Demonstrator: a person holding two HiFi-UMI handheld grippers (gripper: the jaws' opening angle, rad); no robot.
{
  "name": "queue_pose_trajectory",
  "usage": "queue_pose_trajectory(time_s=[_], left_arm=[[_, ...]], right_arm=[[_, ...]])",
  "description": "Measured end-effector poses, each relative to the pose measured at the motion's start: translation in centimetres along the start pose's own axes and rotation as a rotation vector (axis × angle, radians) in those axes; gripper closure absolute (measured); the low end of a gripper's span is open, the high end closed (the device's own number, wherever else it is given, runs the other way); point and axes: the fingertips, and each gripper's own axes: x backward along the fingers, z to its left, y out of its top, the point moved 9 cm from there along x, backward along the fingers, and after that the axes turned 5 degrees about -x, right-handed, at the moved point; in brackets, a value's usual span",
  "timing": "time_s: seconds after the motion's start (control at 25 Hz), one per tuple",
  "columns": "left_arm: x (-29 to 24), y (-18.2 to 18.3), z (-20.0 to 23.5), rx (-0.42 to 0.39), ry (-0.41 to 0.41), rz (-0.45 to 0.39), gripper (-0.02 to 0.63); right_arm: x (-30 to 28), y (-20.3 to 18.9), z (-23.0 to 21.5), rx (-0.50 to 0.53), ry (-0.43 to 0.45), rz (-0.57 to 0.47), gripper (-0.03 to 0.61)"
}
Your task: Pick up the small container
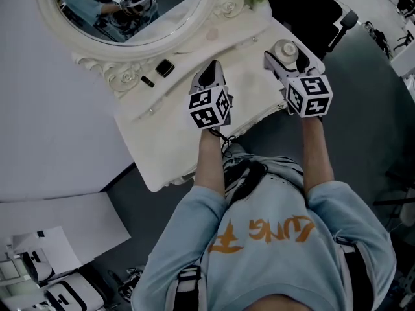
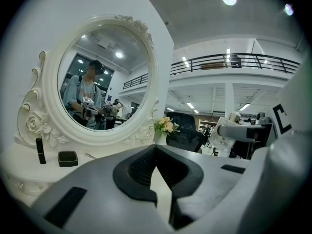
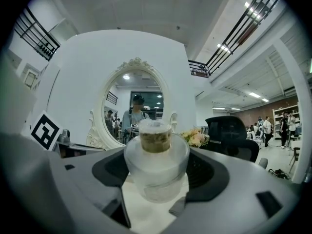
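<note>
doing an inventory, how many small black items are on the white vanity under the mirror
2: a black square case lying flat below the oval white-framed mirror, and a slim black upright tube just left of it. Others may be hidden from view.

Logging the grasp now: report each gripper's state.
Left gripper: shut, nothing between its jaws.
Right gripper: shut on the small container.

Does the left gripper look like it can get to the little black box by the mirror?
Probably yes. The left gripper hangs over the white table close to the black box, with only bare tabletop between them. Its jaws are shut with nothing in them, so they would need to open first.
</note>
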Motion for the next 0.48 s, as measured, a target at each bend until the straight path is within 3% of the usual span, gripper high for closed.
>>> queue_pose_trajectory(time_s=[0.48], left_arm=[[-1.2,-0.8,0.2,0.017,-0.010,0.008,0.592]], right_arm=[[-0.4,-0.1,-0.7,0.014,-0.009,0.006,0.247]])
